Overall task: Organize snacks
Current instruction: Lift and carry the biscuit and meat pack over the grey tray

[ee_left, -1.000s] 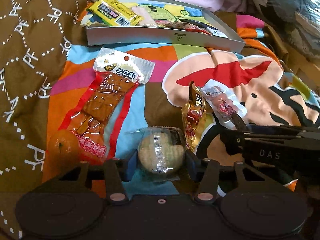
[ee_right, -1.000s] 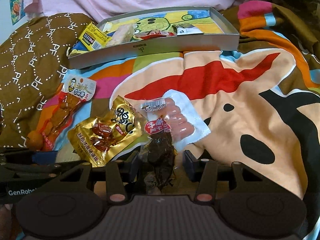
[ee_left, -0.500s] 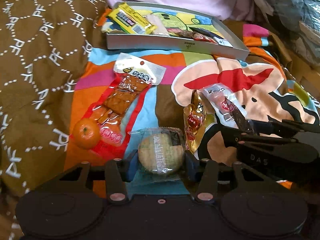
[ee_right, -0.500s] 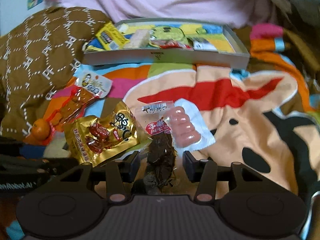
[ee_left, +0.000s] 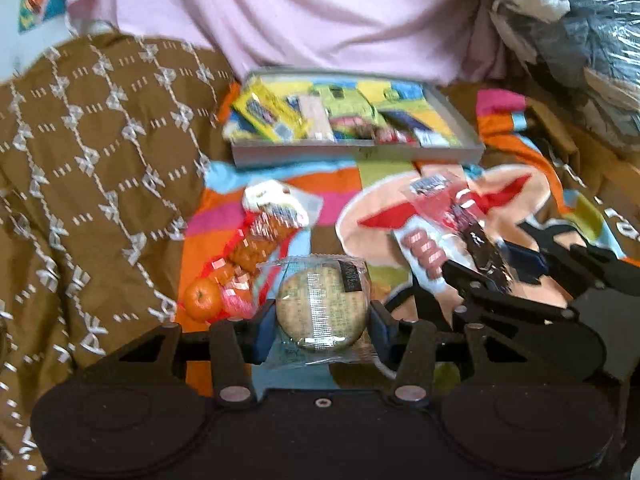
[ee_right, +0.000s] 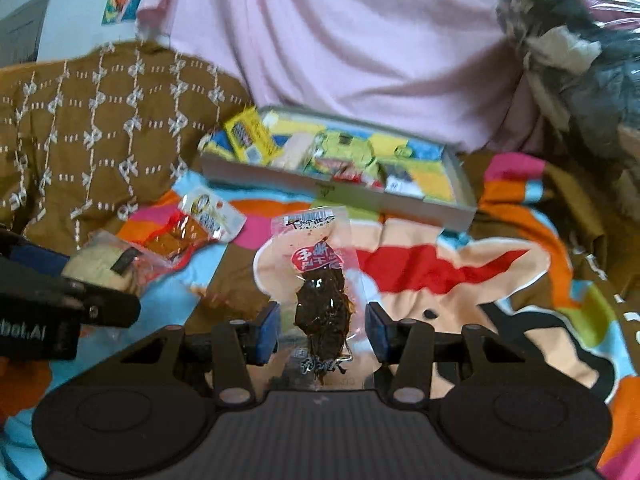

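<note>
My left gripper [ee_left: 322,328] is shut on a round pale cake [ee_left: 322,308] in a clear wrapper, held above the blanket. My right gripper [ee_right: 322,328] is shut on a clear packet of dark dried snack [ee_right: 320,300] with a red label, also lifted. The left wrist view shows the right gripper [ee_left: 486,264] and its packet [ee_left: 472,236] to the right. The right wrist view shows the left gripper [ee_right: 80,276] and the cake [ee_right: 100,268] at the left. Beyond both lies a grey tray [ee_left: 356,154] with several snacks in it, its front wall [ee_right: 328,190] facing me.
On the colourful blanket [ee_left: 400,184] lie a red packet of brown strips [ee_left: 260,240], a small orange [ee_left: 202,300] and a pack of pink sausages [ee_left: 424,252]. A brown patterned cover [ee_left: 100,160] rises at the left. Pink cloth [ee_right: 340,40] and bagged clutter [ee_right: 580,60] stand behind the tray.
Both grippers have risen and tipped upward, each with its snack. The dark packet has come off the blanket, leaving the sausage pack behind. The tray now looks smaller and farther off.
</note>
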